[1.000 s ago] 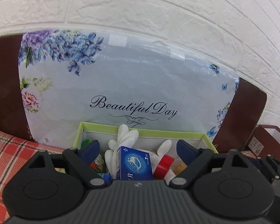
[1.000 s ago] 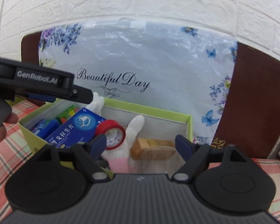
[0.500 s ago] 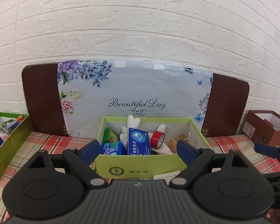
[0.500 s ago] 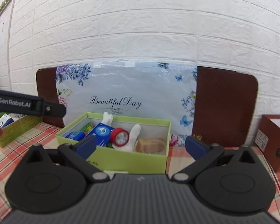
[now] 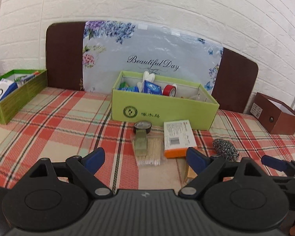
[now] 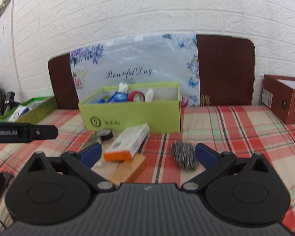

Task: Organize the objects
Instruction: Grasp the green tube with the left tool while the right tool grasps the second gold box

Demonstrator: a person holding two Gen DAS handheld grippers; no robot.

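Observation:
A light green box [image 5: 167,111] [image 6: 131,114] stands on the checked cloth and holds a blue packet, red tape and white gloves. In front of it lie a black tape roll [image 5: 142,126], a pack of toothpicks [image 5: 147,149], a white and orange box [image 5: 178,137] [image 6: 127,142], a steel scourer [image 5: 225,149] [image 6: 183,155] and a wooden block [image 6: 127,169]. My left gripper [image 5: 145,160] is open and empty above the toothpicks. My right gripper [image 6: 147,154] is open and empty above the orange box and scourer.
A second green box [image 5: 11,96] with items stands at the far left. A brown box [image 5: 275,116] [image 6: 285,98] stands at the right. A floral board leans on the white brick wall behind. The left gripper's body [image 6: 23,131] shows at the left of the right wrist view.
Both grippers have pulled back from the green box toward the table's front. The loose items in front of the box have come into view. Both stay open and empty.

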